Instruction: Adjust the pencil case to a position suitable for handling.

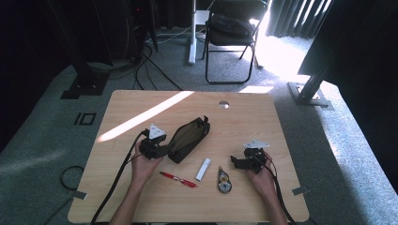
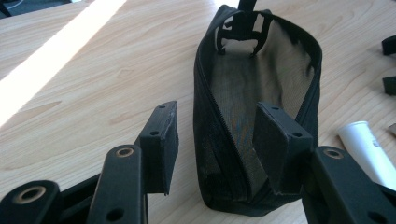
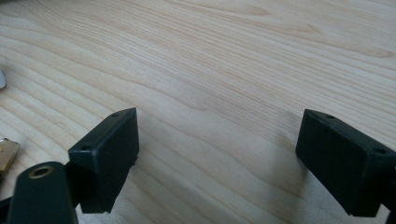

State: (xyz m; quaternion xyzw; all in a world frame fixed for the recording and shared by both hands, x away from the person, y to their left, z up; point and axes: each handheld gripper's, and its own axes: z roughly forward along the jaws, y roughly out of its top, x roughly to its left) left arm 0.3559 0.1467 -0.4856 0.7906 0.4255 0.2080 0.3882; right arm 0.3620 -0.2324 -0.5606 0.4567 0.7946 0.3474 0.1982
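left gripper (image 2: pixel 215 140): jaws part-open around pouch (image 2: pixel 261 107) end, lower centre; pads not pressing
right gripper (image 3: pixel 217 163): jaws wide, bare table (image 3: pixel 224 60) between
pouch: unzipped

Ahead of our right gripper's (image 3: pixel 219 158) wide-standing jaws we are seeing bare worktop (image 3: pixel 233 60), free to pass. Our left gripper's (image 2: pixel 219 144) jaws are straddling the dark pouch's (image 2: pixel 261 93) near end, blocking the way forward; a white tube (image 2: pixel 366 149) is lying just beside its right jaw.
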